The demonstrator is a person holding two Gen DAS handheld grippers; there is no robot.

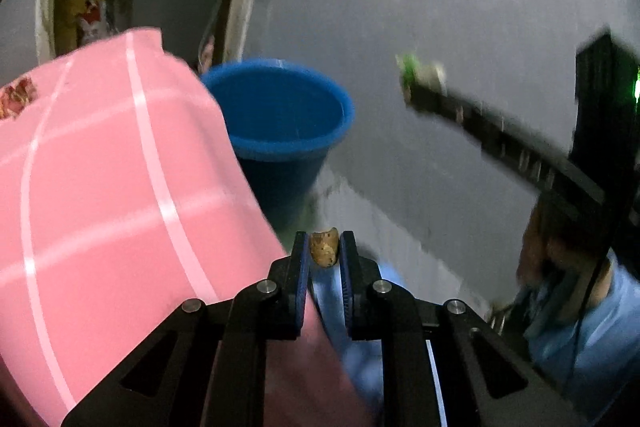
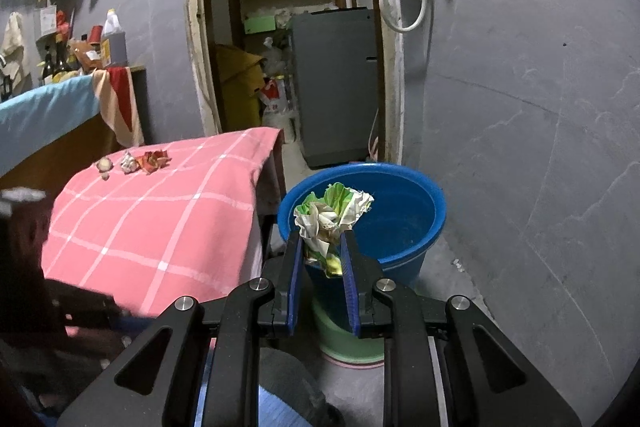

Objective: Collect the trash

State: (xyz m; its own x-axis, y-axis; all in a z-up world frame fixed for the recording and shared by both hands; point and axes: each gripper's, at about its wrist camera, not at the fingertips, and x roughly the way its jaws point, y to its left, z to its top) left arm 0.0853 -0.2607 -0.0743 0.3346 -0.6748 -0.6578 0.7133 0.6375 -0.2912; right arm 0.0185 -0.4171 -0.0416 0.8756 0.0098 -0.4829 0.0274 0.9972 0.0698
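Note:
My left gripper (image 1: 324,251) is shut on a small brown scrap (image 1: 325,247), held beside the pink checked cloth (image 1: 112,179) and short of the blue bucket (image 1: 280,119). My right gripper (image 2: 323,247) is shut on a crumpled green-and-white wrapper (image 2: 332,217), held just in front of the blue bucket (image 2: 404,211). The right gripper also shows, blurred, in the left wrist view (image 1: 420,79). More trash lies on the pink cloth (image 2: 160,211): a red wrapper (image 2: 154,159), a whitish scrap (image 2: 128,161) and a small round piece (image 2: 105,165).
The bucket stands on the floor by a grey wall (image 2: 520,87), next to a doorway (image 2: 288,27) with a grey cabinet (image 2: 334,83). A green stool (image 2: 348,339) sits below the gripper. A cluttered counter (image 2: 72,67) is at left.

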